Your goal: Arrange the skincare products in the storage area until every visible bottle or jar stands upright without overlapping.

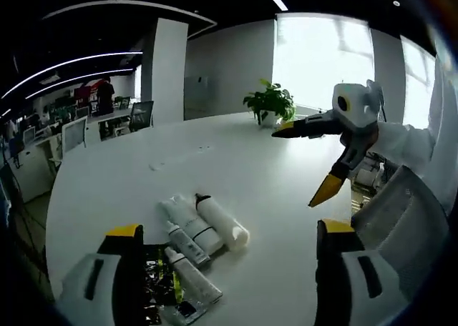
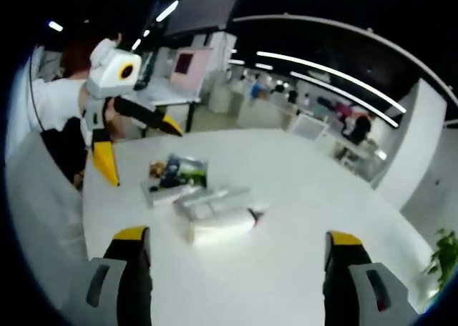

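My left gripper (image 1: 229,244) and right gripper (image 2: 232,258) both gape, holding nothing. The white bottle (image 1: 223,223) lies flat just ahead of my left fingers (image 1: 123,234), touching the tubes (image 1: 187,241). It looks light, rigid and slick, so I'd clamp mid-body.

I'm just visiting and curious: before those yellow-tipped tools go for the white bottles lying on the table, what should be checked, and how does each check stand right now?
1. Left gripper open: ok, its yellow-tipped fingers stand wide apart.
2. Right gripper open: ok.
3. Both grippers holding nothing: ok.
4. White plastic bottles upright: not ok, they lie flat, side by side.
5. Bottles not overlapping: cannot tell; they are packed tight against a dark printed packet.
6. Bare white tabletop for standing them: ok.
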